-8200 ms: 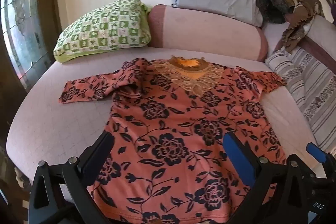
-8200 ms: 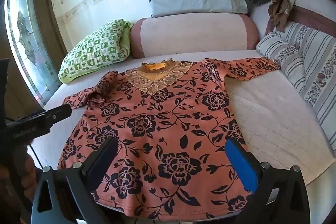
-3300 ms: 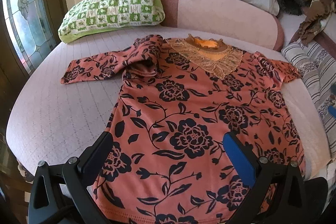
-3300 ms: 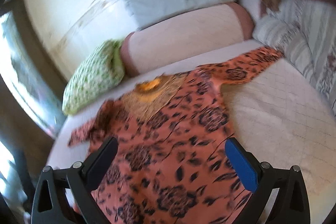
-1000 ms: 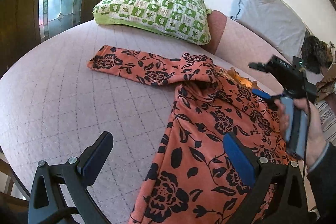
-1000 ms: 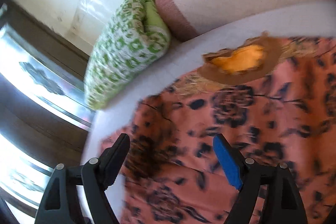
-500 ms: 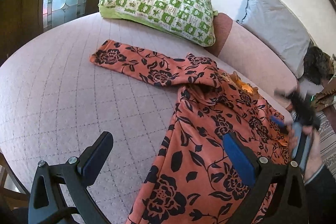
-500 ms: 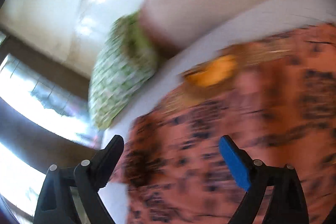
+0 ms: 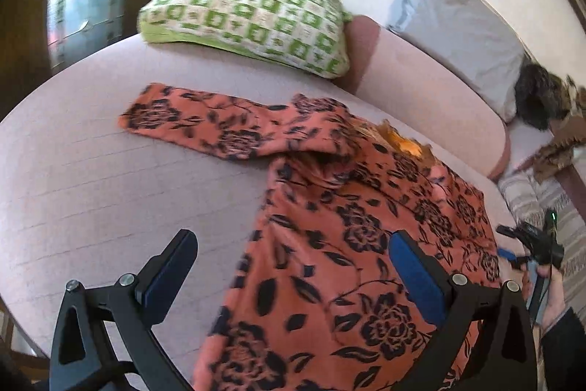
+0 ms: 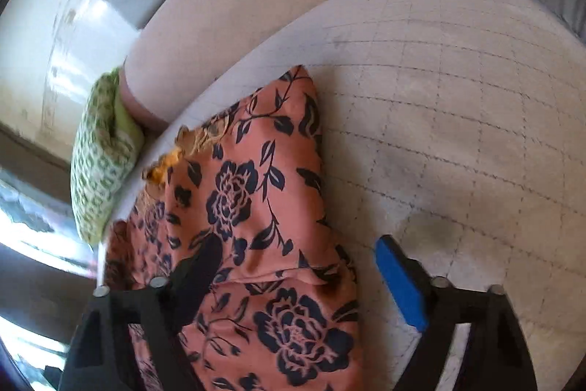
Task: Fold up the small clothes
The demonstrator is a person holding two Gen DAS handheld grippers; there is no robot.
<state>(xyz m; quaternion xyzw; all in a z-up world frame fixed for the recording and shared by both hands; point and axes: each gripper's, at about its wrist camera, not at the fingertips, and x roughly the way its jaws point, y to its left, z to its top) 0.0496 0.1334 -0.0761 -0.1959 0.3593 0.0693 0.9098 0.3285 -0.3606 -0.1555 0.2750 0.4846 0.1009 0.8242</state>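
With both grippers' fingers spread empty, pinch the outstretched sleeve (image 9: 190, 120) cuff with your left gripper (image 9: 289, 266), folding it flat across the shirt (image 9: 366, 244).

The floral top's (image 10: 252, 207) right sleeve, earlier stretched toward the bed's (image 10: 457, 105) right edge, now lies folded across the body. The right tool (image 10: 293, 281), a second ago above the neckline, has pulled back over the folded sleeve, jaws spread.
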